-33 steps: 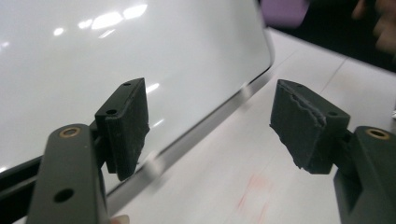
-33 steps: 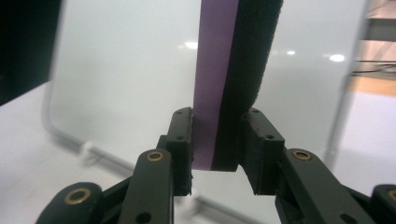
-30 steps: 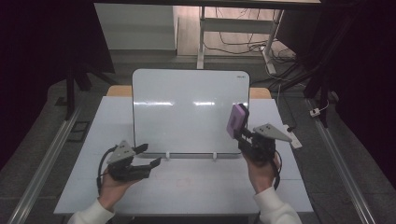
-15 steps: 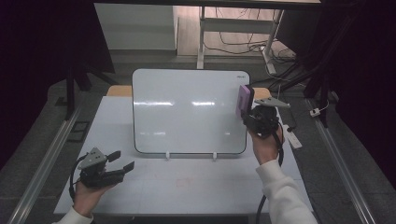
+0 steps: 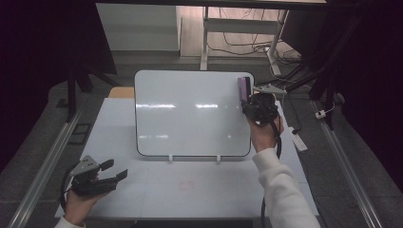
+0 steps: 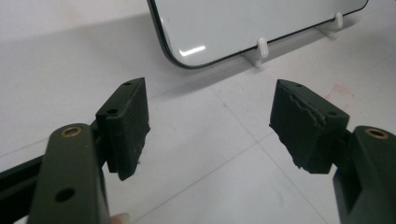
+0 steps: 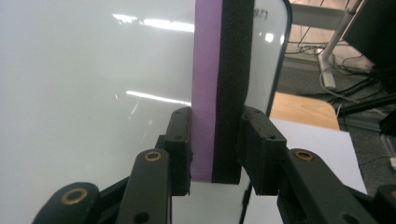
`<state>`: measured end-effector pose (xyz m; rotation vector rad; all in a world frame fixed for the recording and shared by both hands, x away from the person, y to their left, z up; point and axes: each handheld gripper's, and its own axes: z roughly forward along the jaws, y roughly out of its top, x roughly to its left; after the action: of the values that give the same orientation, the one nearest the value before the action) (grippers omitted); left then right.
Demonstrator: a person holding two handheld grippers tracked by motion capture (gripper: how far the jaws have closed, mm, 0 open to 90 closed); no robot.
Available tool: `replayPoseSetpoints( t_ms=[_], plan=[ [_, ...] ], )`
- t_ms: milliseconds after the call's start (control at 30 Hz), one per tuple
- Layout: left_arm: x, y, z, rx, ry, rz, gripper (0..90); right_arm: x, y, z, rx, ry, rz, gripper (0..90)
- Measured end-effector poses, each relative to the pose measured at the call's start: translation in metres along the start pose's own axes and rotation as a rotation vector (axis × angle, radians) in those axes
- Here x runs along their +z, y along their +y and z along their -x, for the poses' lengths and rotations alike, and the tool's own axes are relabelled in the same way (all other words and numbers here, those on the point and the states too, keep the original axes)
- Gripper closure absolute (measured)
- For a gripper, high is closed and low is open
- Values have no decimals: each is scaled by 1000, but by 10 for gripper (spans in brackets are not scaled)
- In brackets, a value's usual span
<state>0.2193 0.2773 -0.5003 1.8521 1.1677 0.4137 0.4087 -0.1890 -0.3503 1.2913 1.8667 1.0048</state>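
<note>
Scene: a glossy white rectangular whiteboard with a thin black rim stands propped on small white clip feet at the back of a pale grey table.
Right gripper: the right gripper is raised at the board's upper right corner, its jaws closed tight on a slim eraser block with a purple foam back and a black felt face; they pinch only the block's lower end.
Eraser: upright, at or just in front of the board's top right edge; whether the felt touches the surface cannot be told.
Left gripper: the left gripper sits low at the table's near left corner, jaws spread wide and holding nothing, well apart from the board.
Board surface: looks clean, showing ceiling glare alone.
Risk: pressing hard near the top could tip or slide the propped board, as nothing steadies it.
Risk: with so short a grip, a sideways wipe could twist the eraser out of the jaws.
</note>
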Motion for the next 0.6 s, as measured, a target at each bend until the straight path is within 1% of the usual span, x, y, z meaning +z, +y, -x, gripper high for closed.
replayPoseSetpoints(
  t_ms=[67, 133, 200, 267, 400, 500, 600],
  plan=[
    [-1, -1, -1, 0, -1, -4, 288, 2, 0, -3, -8, -16, 3, 644],
    [-1, -3, -1, -4, -3, -6, 288, 2, -1, -3, -6, -20, 10, 631],
    [0, -4, -2, -5, -4, -11, 287, 1, -2, -3, -13, -24, 23, 571],
    [0, -4, -2, -4, -3, -13, 287, -1, -3, -2, -19, -17, 39, 514],
    [1, -5, -2, -4, -3, -20, 286, -12, -11, 4, -13, 43, 93, 421],
    [2, -5, -2, 0, -8, -23, 286, -21, -22, 10, -20, 102, 113, 390],
    [3, -5, -1, 6, -14, -24, 286, -31, -38, 16, -38, 148, 123, 383]
  ],
)
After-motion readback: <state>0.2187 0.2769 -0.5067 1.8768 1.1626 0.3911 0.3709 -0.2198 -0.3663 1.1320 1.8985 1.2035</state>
